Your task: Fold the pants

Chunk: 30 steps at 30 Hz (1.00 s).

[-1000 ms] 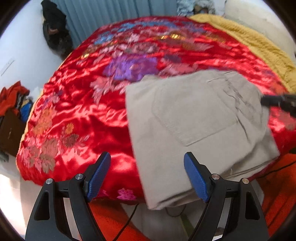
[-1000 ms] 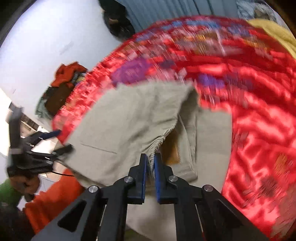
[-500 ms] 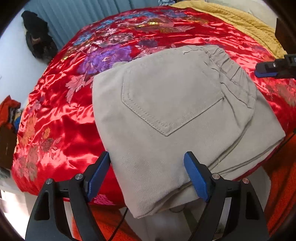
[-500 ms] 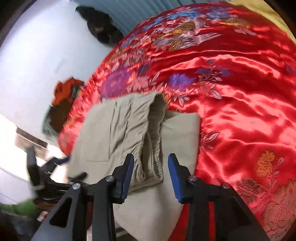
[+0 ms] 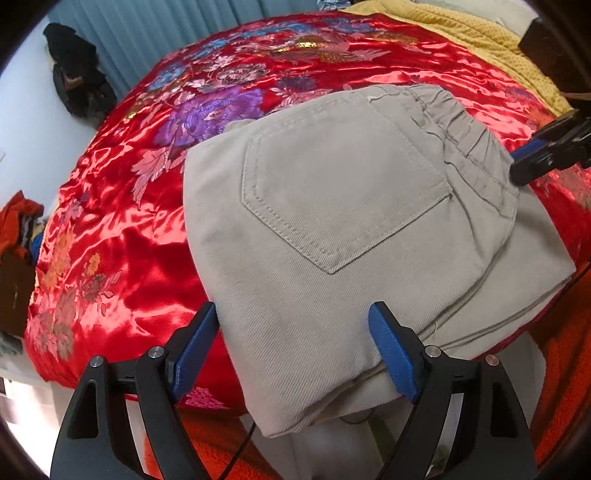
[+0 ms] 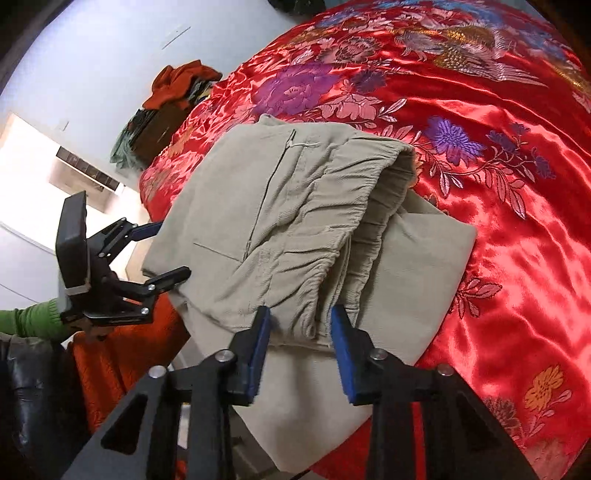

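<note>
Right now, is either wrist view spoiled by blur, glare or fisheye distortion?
Left wrist view: sharp, the pants pocket stitching reads clearly; strong glare on the red satin bedspread; edges bend. Right wrist view: also sharp; the bright area at left is blown out; satin sheen again.

The pants [image 5: 351, 229] are a plain beige-grey twill with stitching in the same tone. Under them, the bedspread [image 5: 122, 206] is glossy red satin, patterned with purple, pink, blue and orange flowers and gold embroidery. Beyond the pants, a mustard-yellow knitted blanket [image 5: 476, 37] edges the bedspread. The left gripper [image 5: 291, 347] and the right gripper [image 6: 300, 343] are black with blue finger pads. Far left of the pants sits an orange-red heap [image 6: 181, 83], perhaps clothing. A green sleeve [image 6: 29, 321] shows behind the left gripper. The curtain [image 5: 147, 33] is pale blue.
</note>
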Each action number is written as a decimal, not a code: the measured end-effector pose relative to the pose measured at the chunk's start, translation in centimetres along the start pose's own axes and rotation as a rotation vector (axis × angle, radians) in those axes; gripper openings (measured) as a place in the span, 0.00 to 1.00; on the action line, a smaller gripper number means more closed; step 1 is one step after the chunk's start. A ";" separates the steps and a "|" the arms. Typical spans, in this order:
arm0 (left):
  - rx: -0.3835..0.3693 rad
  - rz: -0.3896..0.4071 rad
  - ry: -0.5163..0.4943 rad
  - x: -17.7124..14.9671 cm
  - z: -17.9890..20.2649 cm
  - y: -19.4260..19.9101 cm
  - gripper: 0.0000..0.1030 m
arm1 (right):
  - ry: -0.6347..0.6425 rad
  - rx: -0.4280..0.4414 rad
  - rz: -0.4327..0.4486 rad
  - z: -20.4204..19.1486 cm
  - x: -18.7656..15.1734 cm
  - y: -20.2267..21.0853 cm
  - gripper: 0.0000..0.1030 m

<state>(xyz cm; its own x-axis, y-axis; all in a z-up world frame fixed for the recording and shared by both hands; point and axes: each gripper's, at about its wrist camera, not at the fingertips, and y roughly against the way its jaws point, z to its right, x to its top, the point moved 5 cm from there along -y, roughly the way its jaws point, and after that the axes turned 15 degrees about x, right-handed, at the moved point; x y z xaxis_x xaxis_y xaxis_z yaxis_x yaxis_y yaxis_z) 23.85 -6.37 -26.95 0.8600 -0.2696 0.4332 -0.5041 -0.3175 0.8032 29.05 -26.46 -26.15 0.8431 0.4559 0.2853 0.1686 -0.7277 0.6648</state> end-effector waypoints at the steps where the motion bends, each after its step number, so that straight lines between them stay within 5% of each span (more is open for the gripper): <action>1: -0.002 0.000 0.003 0.0 0.0 0.0 0.82 | -0.024 0.003 -0.031 0.5 0.1 -0.5 0.34; 6: -0.005 0.005 0.003 0.1 0.0 -0.1 0.83 | -0.135 0.078 -0.043 2.7 0.9 -1.7 0.38; 12: -0.025 -0.011 0.024 0.2 -0.7 -0.3 0.84 | 0.029 -0.159 -0.093 -1.8 1.7 -1.3 0.20; 17: -0.062 -0.001 0.077 1.0 -2.9 1.9 0.78 | 0.092 -0.087 0.060 -7.3 1.6 2.0 0.15; 21: -0.081 0.096 0.105 2.0 -5.0 5.8 0.78 | 0.057 -0.032 0.206 -9.0 -1.1 5.8 0.14; 25: -0.077 0.138 0.093 1.9 -5.2 6.8 0.78 | -0.086 -0.010 0.314 -6.3 -5.8 7.1 0.14; 30: -0.060 0.081 0.044 0.7 -3.7 4.3 0.77 | -0.300 -0.017 0.355 -0.3 -10.6 4.6 0.13</action>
<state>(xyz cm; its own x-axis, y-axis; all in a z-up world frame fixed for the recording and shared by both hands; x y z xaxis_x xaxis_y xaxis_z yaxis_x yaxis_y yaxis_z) 22.54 -4.52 -21.65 0.8198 -0.2516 0.5145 -0.5679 -0.2411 0.7870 20.72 -34.52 -25.92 0.9581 0.0103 0.2864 -0.1629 -0.8025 0.5740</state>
